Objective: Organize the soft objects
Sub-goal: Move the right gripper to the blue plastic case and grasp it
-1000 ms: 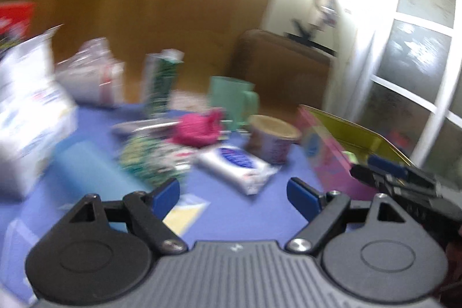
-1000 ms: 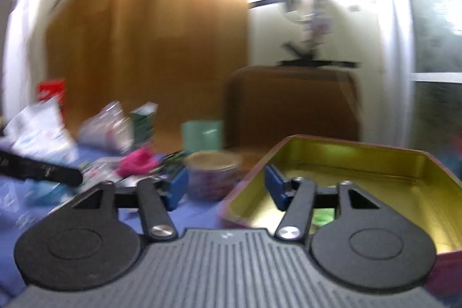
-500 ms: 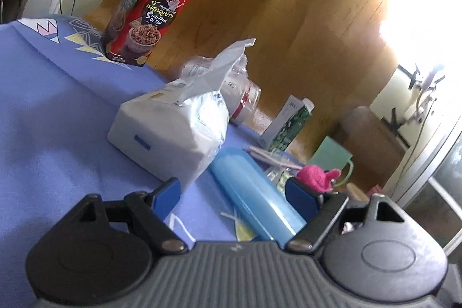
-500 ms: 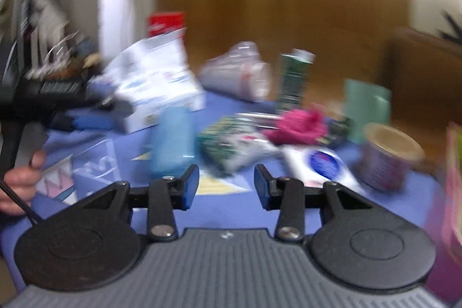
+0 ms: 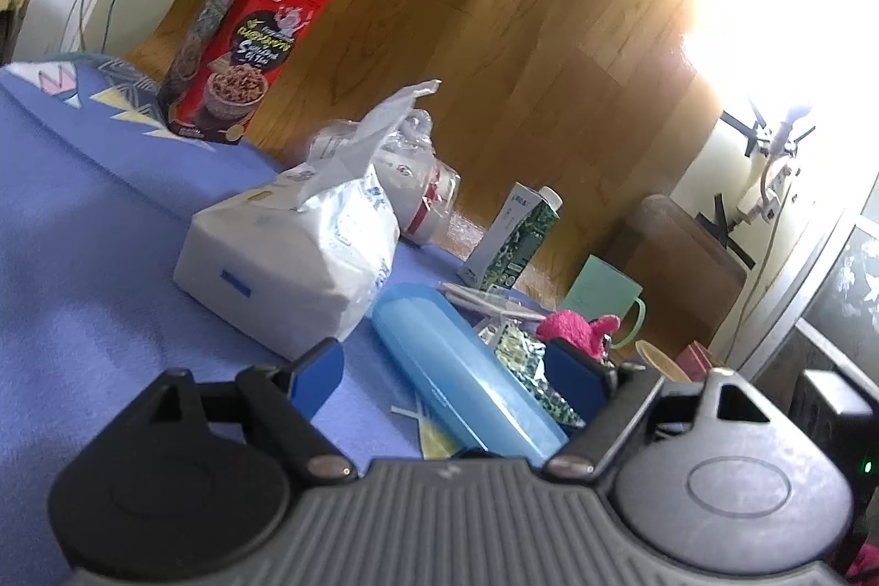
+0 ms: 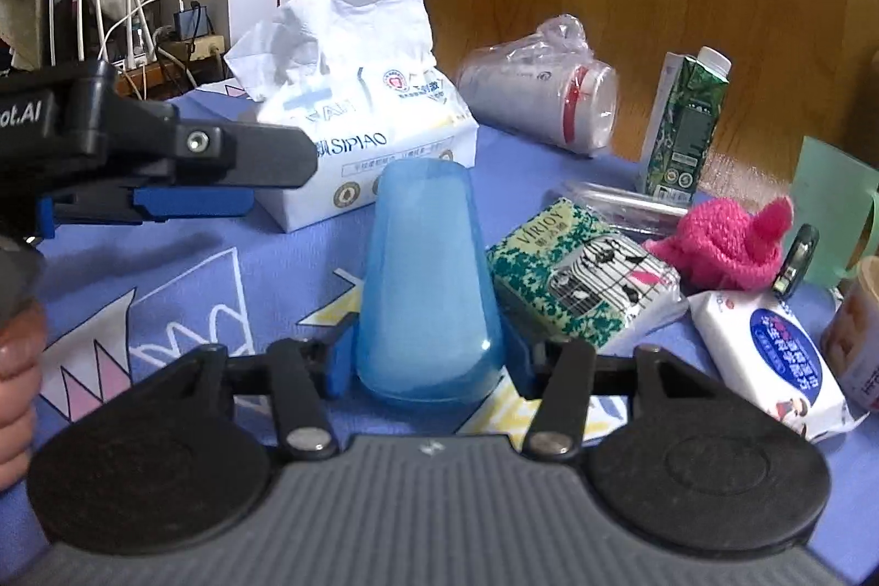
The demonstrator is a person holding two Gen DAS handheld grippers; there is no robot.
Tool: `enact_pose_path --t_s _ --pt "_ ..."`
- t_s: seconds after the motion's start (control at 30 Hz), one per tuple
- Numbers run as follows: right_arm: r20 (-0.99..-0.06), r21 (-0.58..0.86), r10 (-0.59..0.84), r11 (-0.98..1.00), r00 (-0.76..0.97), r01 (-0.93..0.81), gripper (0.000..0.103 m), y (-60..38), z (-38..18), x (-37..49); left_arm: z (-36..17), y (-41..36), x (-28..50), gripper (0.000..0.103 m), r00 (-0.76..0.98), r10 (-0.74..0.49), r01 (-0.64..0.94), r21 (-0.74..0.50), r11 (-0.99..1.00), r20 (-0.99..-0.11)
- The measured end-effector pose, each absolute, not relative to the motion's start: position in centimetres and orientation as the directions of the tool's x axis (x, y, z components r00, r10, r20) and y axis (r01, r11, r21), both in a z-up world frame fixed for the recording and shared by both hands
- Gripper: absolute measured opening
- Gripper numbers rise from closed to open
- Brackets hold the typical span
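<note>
Blue cloth [image 6: 231, 306] covers the table before wood panelling. My right gripper [image 6: 428, 361] clamps the near end of the blue case [image 6: 423, 273], which lies flat. My left gripper [image 5: 445, 374] hangs spread wide, holding nothing. Beside the case sit the tissue pack [image 6: 362, 130] and pink knit toy [image 6: 725, 240].

A lived-in home: a wood floor [image 5: 494, 37], a router [image 6: 115, 31] with tangled cables, and a patterned blue tablecloth [image 6: 181, 289] crowded with a cereal box [image 5: 241, 48], tissues [image 6: 351, 102] and a mug [image 5: 604, 306].
</note>
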State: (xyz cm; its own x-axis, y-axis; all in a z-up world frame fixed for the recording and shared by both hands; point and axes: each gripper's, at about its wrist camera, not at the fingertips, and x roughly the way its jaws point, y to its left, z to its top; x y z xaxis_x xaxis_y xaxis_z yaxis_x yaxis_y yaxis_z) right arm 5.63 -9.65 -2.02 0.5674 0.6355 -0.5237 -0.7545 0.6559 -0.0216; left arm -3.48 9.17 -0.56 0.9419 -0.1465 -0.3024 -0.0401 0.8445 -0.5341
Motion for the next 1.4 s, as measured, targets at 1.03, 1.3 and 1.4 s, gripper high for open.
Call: enact_pose_path --t_s 1.03,1.3,1.4 --pt "-0.514 -0.008 0.670 0.621 0.536 -0.784 0.056 -12.1 -2.2 3.4 0.1 9.3 -10.0 0.086 0.872 -0.170 -0.099 -0.504 0.858 -0.459" --pt "-0.523 -0.002 0.728 0.519 0.443 -0.855 0.056 -21.5 -2.6 -0.3 -1.3 4.5 -5.0 0.095 0.834 -0.245 -0.057 -0.519 0.853 -0.495" --pt "-0.522 -0.035 0.673 0.598 0.525 -0.801 0.069 -24.5 -2.9 -0.6 -1.4 3.4 -3.7 0.095 0.824 -0.253 -0.045 -0.504 0.862 -0.506"
